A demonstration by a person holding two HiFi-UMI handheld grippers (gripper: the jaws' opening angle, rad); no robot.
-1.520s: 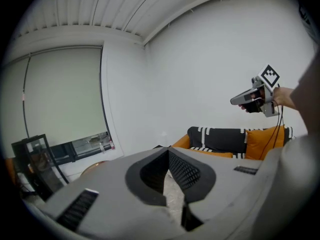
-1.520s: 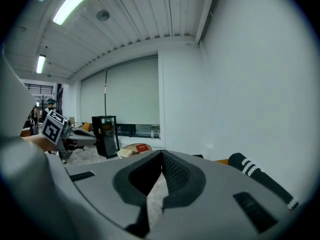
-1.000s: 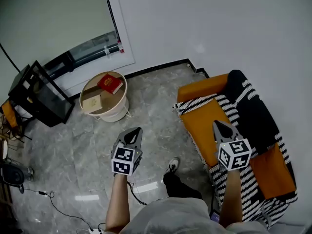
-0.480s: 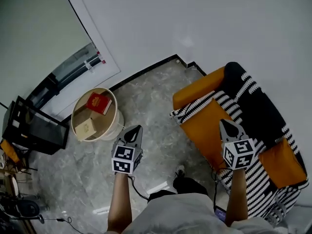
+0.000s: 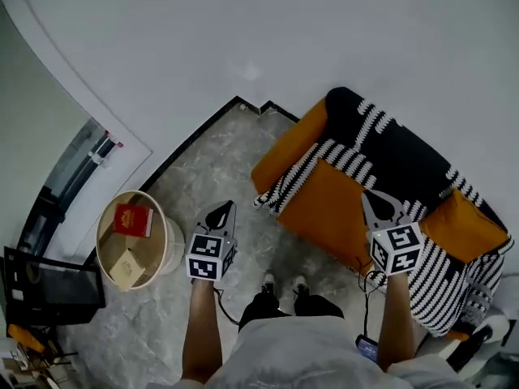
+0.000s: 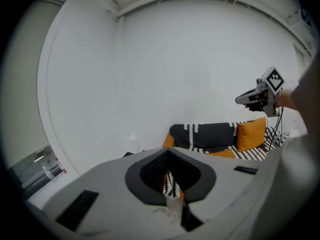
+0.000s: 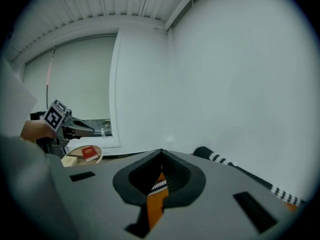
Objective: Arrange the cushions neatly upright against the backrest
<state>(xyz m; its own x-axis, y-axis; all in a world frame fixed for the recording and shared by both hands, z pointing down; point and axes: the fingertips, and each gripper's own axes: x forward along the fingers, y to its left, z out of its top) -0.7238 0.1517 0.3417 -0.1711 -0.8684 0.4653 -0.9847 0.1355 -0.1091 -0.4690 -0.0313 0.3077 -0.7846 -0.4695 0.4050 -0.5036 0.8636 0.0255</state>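
Approach stage, by the look of it: neither tool has reached a cushion yet. The person stands facing the sofa (image 5: 296,148), which fills the right of the head view, orange under a black-and-white throw (image 5: 389,156). One orange cushion (image 5: 464,227) sits at the far right end of the seat, against the draped backrest; from above it is hard to tell whether it stands properly upright. The left gripper (image 5: 220,211) hangs over bare floor at lower centre, well apart from the sofa, its jaws clenched together with nothing between them. The right gripper (image 5: 373,203) hovers above the front part of the orange seat (image 5: 324,205), jaws likewise pressed together and empty. At lower left a round table (image 5: 165,241) carries a red book (image 5: 132,220), no part of the job. The next move likely calls for spreading the right jaws, reaching toward the cushion at the right of the frame, pinching its top edge and setting it square against the backrest. The left tool would swing over to steady it, or to check the throw for another cushion
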